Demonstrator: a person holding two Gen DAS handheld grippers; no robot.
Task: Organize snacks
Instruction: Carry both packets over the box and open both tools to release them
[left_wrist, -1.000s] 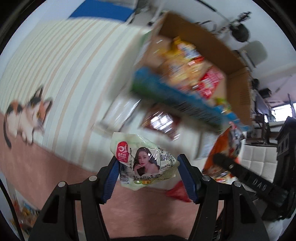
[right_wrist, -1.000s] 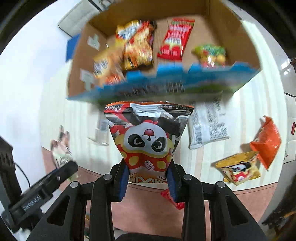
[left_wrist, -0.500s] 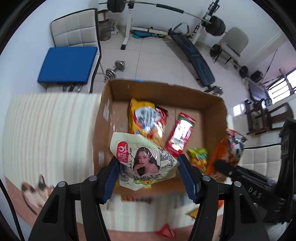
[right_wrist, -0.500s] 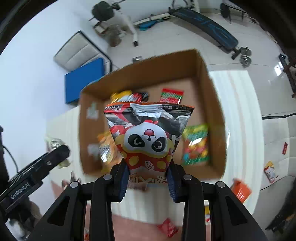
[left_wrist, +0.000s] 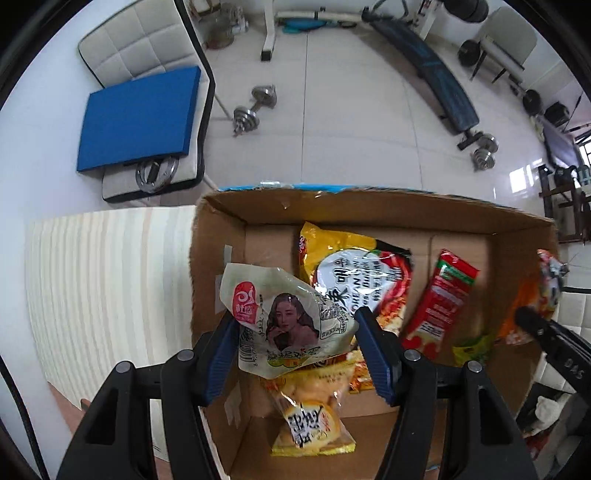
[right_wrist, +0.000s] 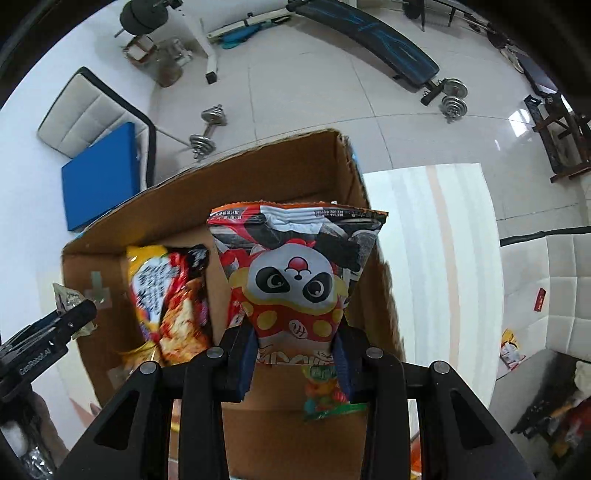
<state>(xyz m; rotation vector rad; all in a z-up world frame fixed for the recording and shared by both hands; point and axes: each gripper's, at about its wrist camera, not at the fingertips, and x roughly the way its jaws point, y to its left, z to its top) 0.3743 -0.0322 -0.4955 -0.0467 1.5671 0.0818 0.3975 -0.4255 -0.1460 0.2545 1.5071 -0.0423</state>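
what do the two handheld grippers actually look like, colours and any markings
Both are matte black plastic with angled, open-framed finger arms and round silver screw heads at the joints. The left gripper and right gripper each carry dark blue pads inside the fingers. White lettering marks the side of each finger body.

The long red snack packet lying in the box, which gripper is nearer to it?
Probably right. In the left wrist view the long red packet lies between the grippers: the right gripper just beside it, the left gripper across the big yellow noodle bag.
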